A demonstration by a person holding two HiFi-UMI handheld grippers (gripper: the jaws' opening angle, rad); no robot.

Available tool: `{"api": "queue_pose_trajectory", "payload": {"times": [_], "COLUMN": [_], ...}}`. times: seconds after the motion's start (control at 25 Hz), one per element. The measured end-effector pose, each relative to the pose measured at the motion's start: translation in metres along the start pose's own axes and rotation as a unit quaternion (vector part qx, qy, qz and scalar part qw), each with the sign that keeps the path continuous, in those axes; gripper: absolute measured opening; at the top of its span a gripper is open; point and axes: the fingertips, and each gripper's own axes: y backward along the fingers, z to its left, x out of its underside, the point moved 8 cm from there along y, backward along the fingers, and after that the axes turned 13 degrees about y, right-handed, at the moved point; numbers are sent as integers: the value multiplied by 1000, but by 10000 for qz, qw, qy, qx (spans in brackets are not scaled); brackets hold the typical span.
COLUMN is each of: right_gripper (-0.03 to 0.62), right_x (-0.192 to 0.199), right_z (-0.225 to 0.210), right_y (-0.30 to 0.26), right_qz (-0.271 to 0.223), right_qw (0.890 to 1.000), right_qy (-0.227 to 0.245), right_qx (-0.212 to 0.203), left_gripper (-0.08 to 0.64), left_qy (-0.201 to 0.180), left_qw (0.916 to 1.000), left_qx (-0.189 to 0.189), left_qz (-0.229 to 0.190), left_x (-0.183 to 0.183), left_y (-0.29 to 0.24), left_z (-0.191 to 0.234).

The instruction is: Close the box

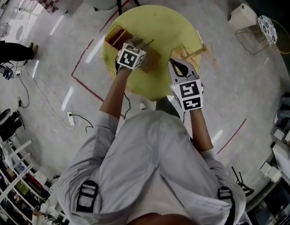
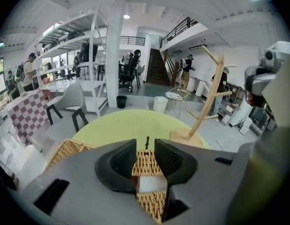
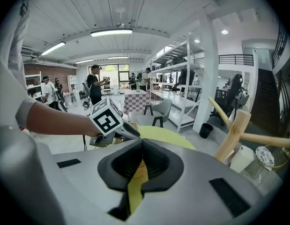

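Slippage is our worry: our left gripper (image 2: 145, 154) has its jaws pinching the wicker lid (image 2: 145, 168) of the wicker box (image 1: 116, 35), which sits at the round surface's (image 1: 159, 25) left edge. A hasty swing could free the lid or drag the box off. Our right gripper (image 3: 141, 159), jaws pressed together and empty, steadies nothing.

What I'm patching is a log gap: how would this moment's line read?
left gripper: over wicker lid, grip unclear | right gripper: shut, empty, over table | box: open
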Motion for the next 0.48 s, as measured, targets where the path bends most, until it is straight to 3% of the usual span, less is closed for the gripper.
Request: {"api": "queue_pose_trajectory", "payload": {"times": [0.28,0.48], "right_gripper": [23,23], "right_x": [-18,-37], "right_z": [4,10], "right_y": [33,57], "right_qz": [-292,-545], "right_qw": [9986,9958], "right_qy": [264,388], "right_qx": [344,629], "left_gripper": [66,51], "left_qy": [-3,78], "left_qw": [9959,9840], "left_qx": [-91,-8], "left_qz": [-899,-1783], "left_x": [-3,-2], "left_y": [81,143], "left_z": [-12,-25]}}
